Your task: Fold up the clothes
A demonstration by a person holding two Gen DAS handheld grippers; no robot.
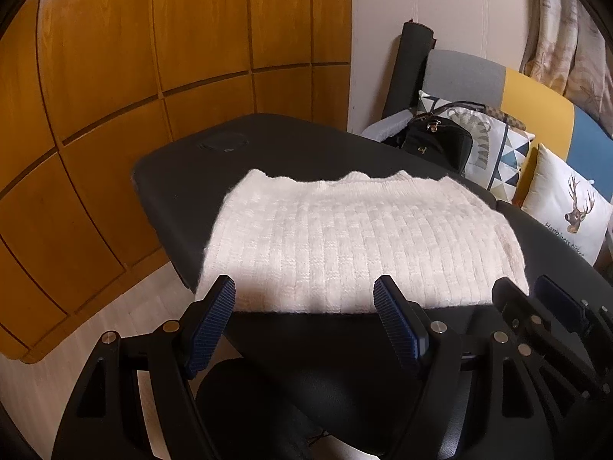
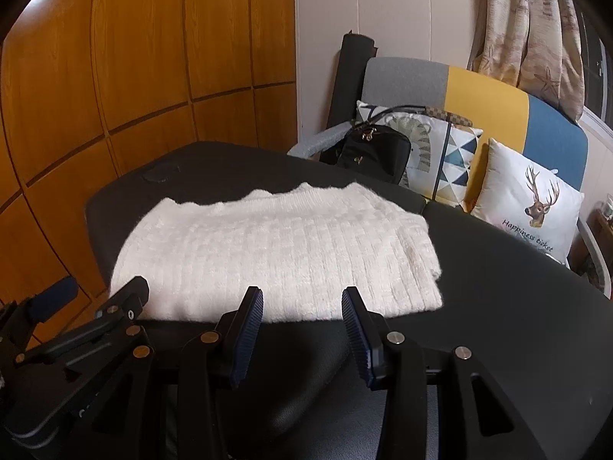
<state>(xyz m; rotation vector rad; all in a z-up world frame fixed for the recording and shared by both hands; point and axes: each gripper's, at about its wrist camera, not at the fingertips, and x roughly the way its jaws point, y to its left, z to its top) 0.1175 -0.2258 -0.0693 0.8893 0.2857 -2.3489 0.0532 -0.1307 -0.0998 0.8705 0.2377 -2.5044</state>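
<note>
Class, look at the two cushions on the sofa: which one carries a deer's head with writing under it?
The right-hand cushion, nearer the sofa's blue panel. It is plain white with a deer head and script; the other cushion, behind the black bag, has coloured triangles.

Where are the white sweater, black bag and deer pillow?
white sweater (image 1: pixel 360 237): left wrist view, middle of the folded knit.
black bag (image 2: pixel 373 157): right wrist view, front face.
deer pillow (image 2: pixel 532 207): right wrist view, the printed face, near the deer.

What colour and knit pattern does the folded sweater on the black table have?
The sweater is cream-white, with a ribbed, blocky knit; the left wrist view shows it best.
</note>
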